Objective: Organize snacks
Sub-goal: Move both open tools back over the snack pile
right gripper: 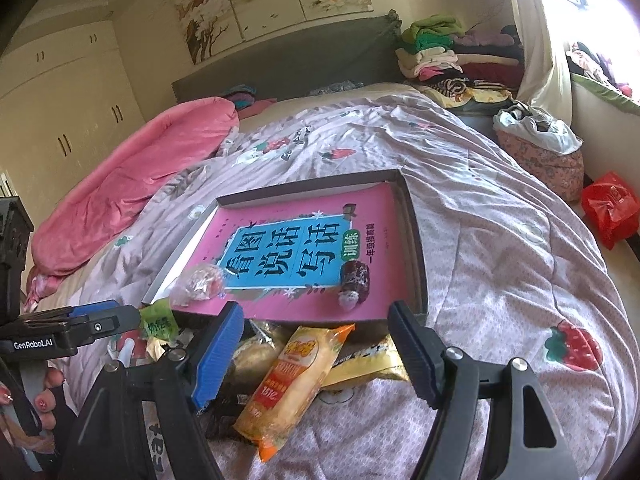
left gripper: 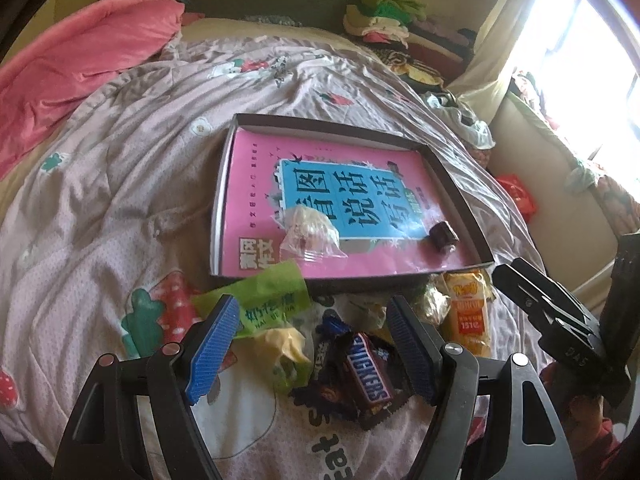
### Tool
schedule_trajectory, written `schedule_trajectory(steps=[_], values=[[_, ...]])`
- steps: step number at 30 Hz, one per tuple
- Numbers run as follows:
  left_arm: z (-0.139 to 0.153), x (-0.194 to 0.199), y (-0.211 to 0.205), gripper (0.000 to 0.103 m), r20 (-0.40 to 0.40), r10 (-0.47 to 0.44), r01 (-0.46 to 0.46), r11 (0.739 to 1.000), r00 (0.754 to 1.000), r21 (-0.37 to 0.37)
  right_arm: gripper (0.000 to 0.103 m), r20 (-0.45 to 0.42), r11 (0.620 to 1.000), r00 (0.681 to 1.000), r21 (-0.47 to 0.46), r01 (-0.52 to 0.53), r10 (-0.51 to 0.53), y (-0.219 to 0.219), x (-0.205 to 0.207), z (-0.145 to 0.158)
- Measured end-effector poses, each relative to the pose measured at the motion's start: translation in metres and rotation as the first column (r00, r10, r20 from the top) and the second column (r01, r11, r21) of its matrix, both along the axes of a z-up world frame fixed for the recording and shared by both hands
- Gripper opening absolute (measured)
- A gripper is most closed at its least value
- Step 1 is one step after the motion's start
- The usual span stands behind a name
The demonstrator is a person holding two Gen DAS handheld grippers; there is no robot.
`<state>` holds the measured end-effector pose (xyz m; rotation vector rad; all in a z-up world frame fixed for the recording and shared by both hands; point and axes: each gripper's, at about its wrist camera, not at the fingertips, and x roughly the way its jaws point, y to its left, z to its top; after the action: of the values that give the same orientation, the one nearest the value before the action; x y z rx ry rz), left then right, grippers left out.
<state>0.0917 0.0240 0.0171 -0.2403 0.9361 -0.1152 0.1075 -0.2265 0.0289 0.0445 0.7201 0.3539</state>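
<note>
A pink blanket (left gripper: 76, 64) lies bunched at the left of the bed, on a strawberry-print quilt (left gripper: 100, 208). The left gripper (left gripper: 310, 344) hangs over a heap of snacks on the quilt with its jaws apart and nothing between the pads. A green packet (left gripper: 268, 300) sits by its left finger, and a Snickers bar (left gripper: 368, 380) lies under the gap. Just beyond the heap sits a shallow box (left gripper: 460, 192) with a pink book (left gripper: 320, 184) in it. On the book rest a clear-wrapped sweet (left gripper: 310, 232) and, further right, a dark wrapped sweet (left gripper: 442, 236). The right gripper (right gripper: 316, 344) hovers with jaws open as well, gripping nothing, above an orange-and-yellow packet (right gripper: 292, 384) that lies on the quilt at the box's near edge. Folded clothes (right gripper: 440, 52) are stacked beyond, by the window.
</note>
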Motion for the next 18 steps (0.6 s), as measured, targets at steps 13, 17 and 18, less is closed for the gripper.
schedule_trajectory(steps=[13,17,18], values=[[-0.009,-0.011,-0.012,0.077,-0.033,-0.023,0.023,1.0,0.999,0.01,0.074,-0.04,0.999,0.999,-0.022,-0.036,0.035,0.013,-0.012,-0.011],[-0.012,-0.014,-0.015,0.077,-0.043,-0.028,0.029,0.999,0.999,0.013,0.074,-0.049,0.999,0.998,-0.032,-0.042,0.04,0.016,-0.014,-0.014],[-0.013,-0.015,-0.016,0.077,-0.045,-0.028,0.028,0.999,0.999,0.015,0.074,-0.052,0.999,0.998,-0.032,-0.044,0.043,0.017,-0.015,-0.015]])
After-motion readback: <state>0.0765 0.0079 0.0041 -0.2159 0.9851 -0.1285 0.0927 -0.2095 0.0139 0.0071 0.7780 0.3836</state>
